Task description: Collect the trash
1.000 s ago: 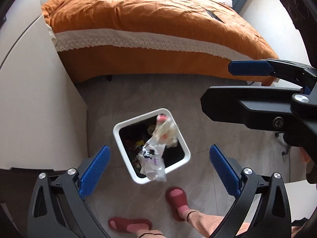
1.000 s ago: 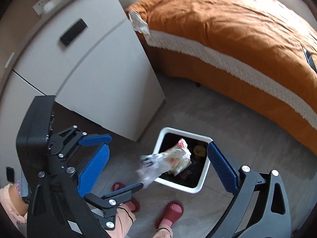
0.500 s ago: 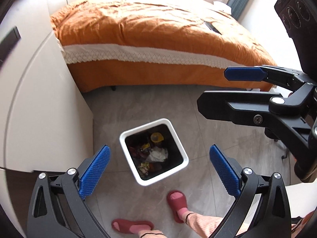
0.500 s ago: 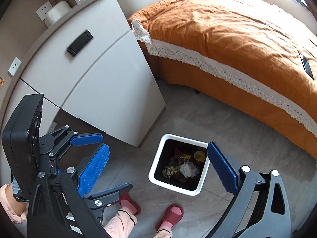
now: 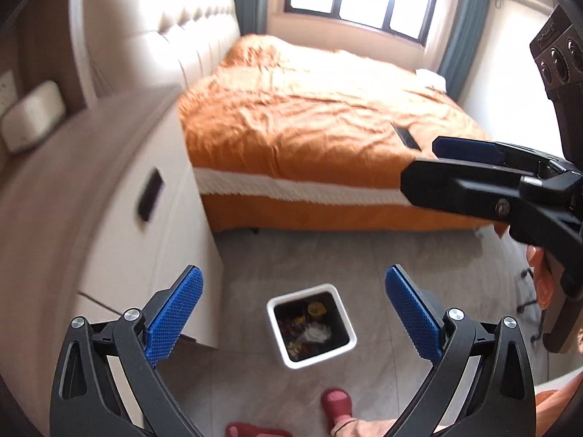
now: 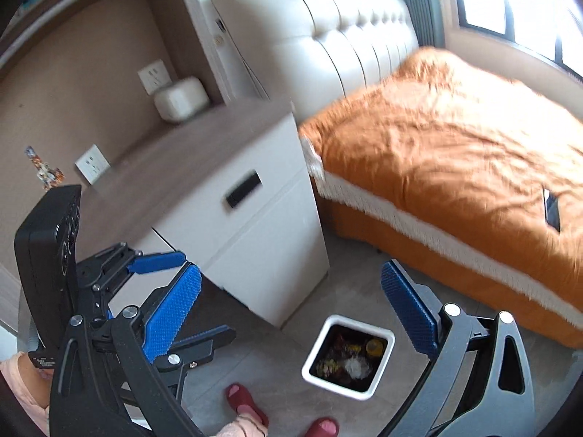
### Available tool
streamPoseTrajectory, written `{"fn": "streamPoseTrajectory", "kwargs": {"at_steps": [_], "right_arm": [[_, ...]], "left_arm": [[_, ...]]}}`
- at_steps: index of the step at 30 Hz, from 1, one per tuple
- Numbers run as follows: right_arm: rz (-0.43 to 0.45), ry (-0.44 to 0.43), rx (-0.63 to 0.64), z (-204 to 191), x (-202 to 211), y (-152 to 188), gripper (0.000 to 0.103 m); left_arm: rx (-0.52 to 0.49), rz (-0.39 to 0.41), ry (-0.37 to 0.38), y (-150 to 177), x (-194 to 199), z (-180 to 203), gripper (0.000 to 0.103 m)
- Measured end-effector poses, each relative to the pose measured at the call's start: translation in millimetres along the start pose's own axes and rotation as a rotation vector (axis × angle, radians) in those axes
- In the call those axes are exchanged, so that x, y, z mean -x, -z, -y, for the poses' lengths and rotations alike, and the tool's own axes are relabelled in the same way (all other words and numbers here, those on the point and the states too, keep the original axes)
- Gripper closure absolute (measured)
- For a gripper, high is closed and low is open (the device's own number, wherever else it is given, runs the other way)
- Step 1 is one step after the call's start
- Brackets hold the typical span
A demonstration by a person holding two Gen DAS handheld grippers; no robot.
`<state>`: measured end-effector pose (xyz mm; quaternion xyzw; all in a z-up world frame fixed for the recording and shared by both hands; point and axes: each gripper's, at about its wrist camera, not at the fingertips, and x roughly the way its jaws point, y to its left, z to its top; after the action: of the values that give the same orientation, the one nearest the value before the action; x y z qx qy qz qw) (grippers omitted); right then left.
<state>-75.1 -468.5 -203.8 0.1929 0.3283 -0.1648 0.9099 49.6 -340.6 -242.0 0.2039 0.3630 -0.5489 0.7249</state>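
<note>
**Inspection: both grippers empty above the trash bin, next pickup pending**

The white square trash bin (image 5: 311, 327) is found standing on the grey tiled floor (image 5: 298, 255), near the lower front corner of the white bedside cabinet (image 5: 175, 225) and well short of the bed's side edge. Mixed trash is seen inside it: a crumpled white wad (image 6: 352, 366), a yellow piece and darker wrappers. Nothing is seen hanging over the bin rim.

The left gripper (image 5: 293, 313) is held high above the bin with its blue pads spread wide apart, nothing between them. The right gripper (image 6: 289, 307) is likewise held apart and empty, the bin appearing low between its fingers. Red slippers (image 5: 337, 402) are noted on the floor just beside the bin's near side.

Further out, a colourful wrapper-like item (image 6: 45, 171) is noted against the wall beyond the cabinet top's far left edge, beside a wall socket; its nature cannot be confirmed. A white case (image 6: 181, 99) rests at the cabinet top's back edge. A dark flat object, apparently a phone (image 6: 552, 209), lies on the orange bedspread (image 6: 455, 153) near its side edge and is judged not to be trash.

Judgement: a deposit appears complete; further trash is to be located. It is advised that surfaces be scanned slowly, since both views are blurred, that only evident waste be taken, and that pads be closed squarely on thin wrappers.
</note>
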Motion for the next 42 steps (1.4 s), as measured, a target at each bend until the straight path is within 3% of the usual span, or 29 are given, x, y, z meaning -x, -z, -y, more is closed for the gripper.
{"fn": "streamPoseTrajectory", "kwargs": {"at_steps": [5,8,11,16,24,34,42], "right_arm": [[0.163,-0.049,0.099,-43,42,-39,0.005],[0.235,-0.139,0.174,-69,61,-60,0.005],[0.233,-0.222,0.228,-87,63,-74,0.005],[0.245,-0.291,0.303,-136,68,-87,0.005],[0.357,-0.26,0.319,-225,85,-84,0.004],[0.33,-0.271,0.286,-314,71,-70,0.005],[0.353,-0.235,0.31,-350,69,-69,0.004]], "left_arm": [[0.06,0.108,-0.122,-18,77,-9,0.005],[0.1,0.154,-0.235,-21,117,-16,0.005],[0.171,0.2,-0.312,-20,153,-30,0.005],[0.249,0.256,-0.421,-11,209,-52,0.005],[0.34,0.333,-0.603,25,296,-103,0.005],[0.345,0.332,-0.623,62,356,-166,0.005],[0.356,0.309,-0.64,74,370,-199,0.005]]}}
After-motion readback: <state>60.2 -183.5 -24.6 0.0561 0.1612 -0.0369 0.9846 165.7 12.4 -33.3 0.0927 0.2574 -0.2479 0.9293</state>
